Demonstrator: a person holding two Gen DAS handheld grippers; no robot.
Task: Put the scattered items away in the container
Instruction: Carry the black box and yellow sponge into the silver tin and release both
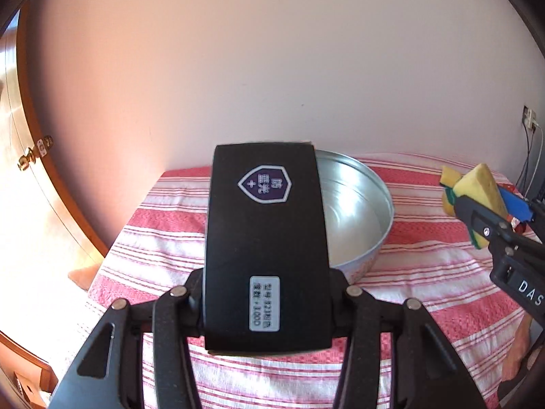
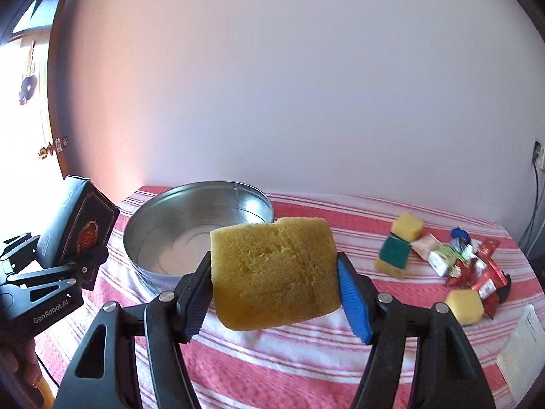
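Left gripper clamps the black box; right gripper clamps a sponge. The metal basin lies ahead, nearer the left.

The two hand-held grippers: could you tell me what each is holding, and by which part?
The left hand-held gripper clamps a black box across its long sides, near its lower end. The right hand-held gripper squeezes a yellow sponge by its two opposite ends.

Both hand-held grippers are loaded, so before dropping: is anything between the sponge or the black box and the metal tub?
Nothing visible. The metal tub is open and empty beyond the sponge and black box.
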